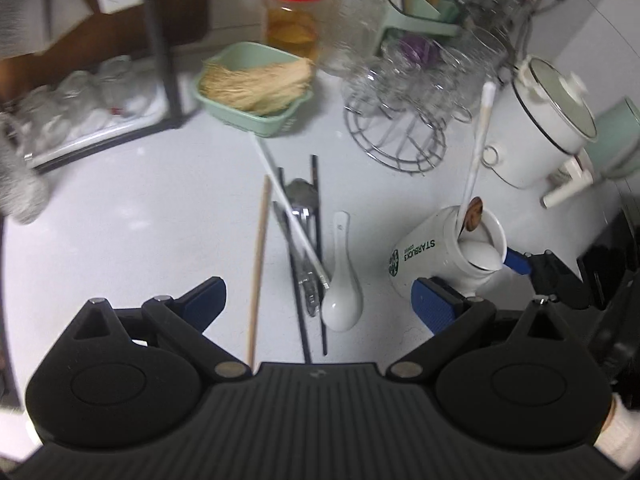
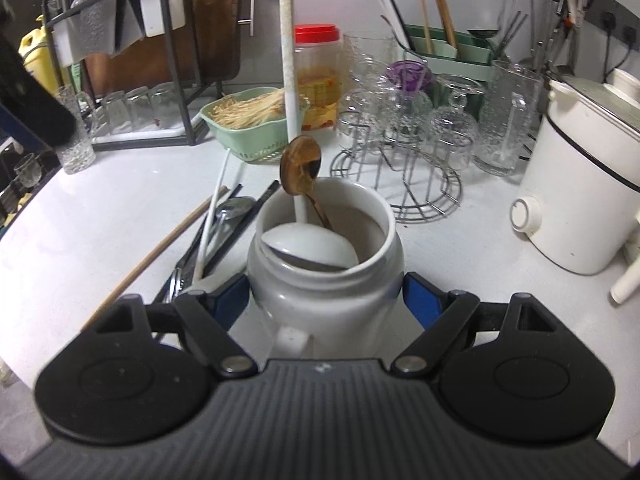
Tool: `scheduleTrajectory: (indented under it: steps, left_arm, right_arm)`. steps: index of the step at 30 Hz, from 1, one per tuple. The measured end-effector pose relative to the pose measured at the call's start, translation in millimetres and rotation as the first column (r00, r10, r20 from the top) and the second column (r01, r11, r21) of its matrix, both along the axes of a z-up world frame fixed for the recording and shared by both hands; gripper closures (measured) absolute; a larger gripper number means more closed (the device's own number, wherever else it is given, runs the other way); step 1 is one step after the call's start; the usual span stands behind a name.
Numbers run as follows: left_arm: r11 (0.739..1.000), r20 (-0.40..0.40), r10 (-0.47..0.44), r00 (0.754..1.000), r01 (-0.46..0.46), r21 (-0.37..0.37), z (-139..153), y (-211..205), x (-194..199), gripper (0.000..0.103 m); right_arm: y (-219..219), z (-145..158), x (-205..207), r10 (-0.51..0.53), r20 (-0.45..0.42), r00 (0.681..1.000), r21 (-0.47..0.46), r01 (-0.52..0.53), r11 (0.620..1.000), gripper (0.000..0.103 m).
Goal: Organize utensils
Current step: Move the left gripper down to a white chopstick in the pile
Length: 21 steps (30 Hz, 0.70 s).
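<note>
Loose utensils lie in a pile on the white counter [image 1: 140, 220]: a wooden chopstick [image 1: 258, 264], a white chopstick [image 1: 288, 208], black chopsticks [image 1: 316, 184], a metal spoon [image 1: 300, 196] and a white ceramic spoon [image 1: 342, 292]. My left gripper [image 1: 318, 296] hangs open just above the pile, its fingers either side of the ceramic spoon. My right gripper [image 2: 324, 294] is shut on a white Starbucks mug [image 2: 324, 312], which leans at the right of the left wrist view [image 1: 424, 252]. Inside the mug stand a wooden spoon [image 2: 300, 164], a white chopstick [image 2: 290, 80] and a white spoon [image 2: 310, 246].
Behind the pile sit a green basket of dry noodles [image 1: 256, 116] and a red-lidded jar [image 1: 294, 12]. A wire rack of glasses [image 1: 400, 136] and a white electric pot [image 1: 548, 120] stand at the right. A dish rack [image 1: 100, 120] is at the left, a green utensil holder [image 2: 448, 50] at the back.
</note>
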<state>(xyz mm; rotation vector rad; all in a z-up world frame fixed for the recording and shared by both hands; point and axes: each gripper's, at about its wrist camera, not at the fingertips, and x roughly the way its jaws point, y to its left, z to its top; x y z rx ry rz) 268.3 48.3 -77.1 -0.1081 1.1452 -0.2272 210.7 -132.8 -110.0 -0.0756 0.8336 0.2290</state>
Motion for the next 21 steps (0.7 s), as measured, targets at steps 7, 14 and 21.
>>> scheduleTrajectory:
  steps: [7, 14, 21]
  left_arm:
    - [0.996, 0.008, -0.081, 0.997, 0.081, -0.037, -49.6, -27.6, 21.5, 0.009]
    - [0.998, 0.005, -0.037, 0.999, 0.037, -0.048, -96.4, -19.4, 57.2, 0.022]
    - [0.993, 0.048, 0.097, 0.994, -0.094, -0.07, -120.5, 9.9, 103.7, 0.034]
  right_arm:
    - [2.9, -0.3, -8.5, -0.079, 0.014, 0.997, -0.011, 0.079, 0.997, 0.017]
    - [6.5, -1.8, -13.7, -0.134, 0.033, 0.99, -0.011, 0.135, 0.991, 0.017]
    - [9.8, -2.4, -13.6, -0.164, 0.039, 0.986, -0.016, 0.164, 0.986, 0.017]
